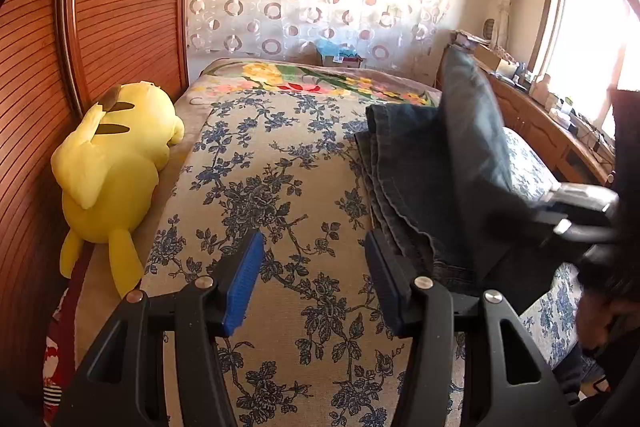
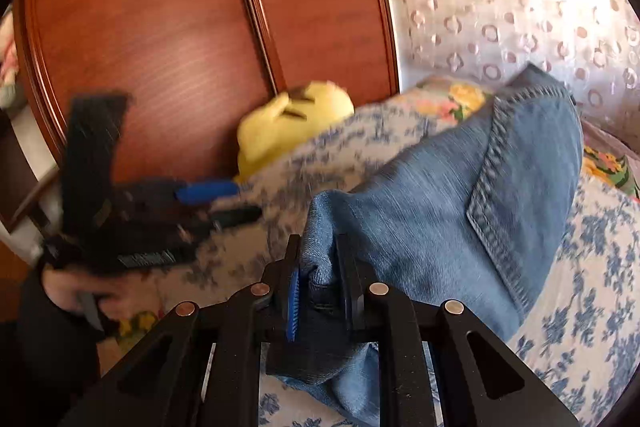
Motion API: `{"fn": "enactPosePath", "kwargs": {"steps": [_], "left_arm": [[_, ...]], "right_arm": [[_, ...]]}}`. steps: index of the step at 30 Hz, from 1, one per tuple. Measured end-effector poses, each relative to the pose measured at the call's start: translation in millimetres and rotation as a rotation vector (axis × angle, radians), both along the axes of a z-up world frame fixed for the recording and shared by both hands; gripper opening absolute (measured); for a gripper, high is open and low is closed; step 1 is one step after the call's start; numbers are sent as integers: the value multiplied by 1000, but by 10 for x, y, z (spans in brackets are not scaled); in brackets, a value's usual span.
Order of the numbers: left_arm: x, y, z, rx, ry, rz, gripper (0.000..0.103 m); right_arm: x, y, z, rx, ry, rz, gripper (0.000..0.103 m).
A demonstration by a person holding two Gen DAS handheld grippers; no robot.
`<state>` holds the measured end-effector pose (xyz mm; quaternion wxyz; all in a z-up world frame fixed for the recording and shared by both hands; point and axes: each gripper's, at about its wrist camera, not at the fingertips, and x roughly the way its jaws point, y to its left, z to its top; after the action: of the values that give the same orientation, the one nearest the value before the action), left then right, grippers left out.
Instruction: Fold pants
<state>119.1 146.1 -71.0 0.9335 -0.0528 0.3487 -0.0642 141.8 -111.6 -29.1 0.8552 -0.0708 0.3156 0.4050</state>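
The right gripper (image 2: 318, 291) is clamped on a bunched fold of the jeans (image 2: 448, 195), which rise ahead of it over the floral bedspread (image 2: 592, 267). The left gripper (image 1: 314, 279) stands apart, empty, jeans just right of it. Denim looks heavy, limp; best gripped at hems or waistband.

Bare bedspread (image 1: 280, 187) between plush toy (image 1: 116, 163) and jeans (image 1: 432, 179)

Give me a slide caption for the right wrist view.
Right gripper clamps blue jeans above the floral bed.
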Motion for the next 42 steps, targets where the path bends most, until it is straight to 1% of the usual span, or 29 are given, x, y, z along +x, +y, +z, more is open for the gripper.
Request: {"fn": "enactPosePath", "kwargs": {"steps": [3,5,7,9,13,19,20,22,27,30,33,36,37,40,42], "left_arm": [[-1,-21,3,1,-1,-5,54],[1,-51,2,4,0,-13,54],[4,-78,7,6,0,-18,54],[6,-112,10,4,-1,-25,54],[2,-180,33,5,-8,-38,54],[-20,-280,165,1,-40,-54,54],[-23,-303,202,-3,-49,-60,54],[-22,-350,257,-9,-61,-76,54],[35,-493,313,-43,-59,-126,54],[76,-592,315,-47,-52,-148,54],[147,-708,280,-42,-36,-174,54],[230,-772,173,-58,9,-198,54],[250,-783,133,-72,25,-209,53],[281,-806,59,-136,66,-236,42],[245,-849,89,-147,50,-252,32]], "right_arm": [[100,-8,-100,-19,36,1,19],[147,-59,-96,-6,52,-10,24],[137,-130,-39,9,64,-15,35],[125,-210,29,24,57,-22,37],[60,-347,177,57,33,-35,39],[-138,-663,389,99,-52,-80,42],[-233,-724,387,96,-67,-100,43],[-255,-819,394,77,-92,-149,44],[-108,-906,331,29,-113,-257,44],[-6,-873,287,2,-113,-295,44],[32,-791,313,-16,-114,-323,44],[80,-747,322,-26,-106,-341,44],[116,-728,323,-24,-101,-344,44],[175,-729,317,-18,-80,-351,44],[202,-707,280,-21,-67,-355,44]]}}
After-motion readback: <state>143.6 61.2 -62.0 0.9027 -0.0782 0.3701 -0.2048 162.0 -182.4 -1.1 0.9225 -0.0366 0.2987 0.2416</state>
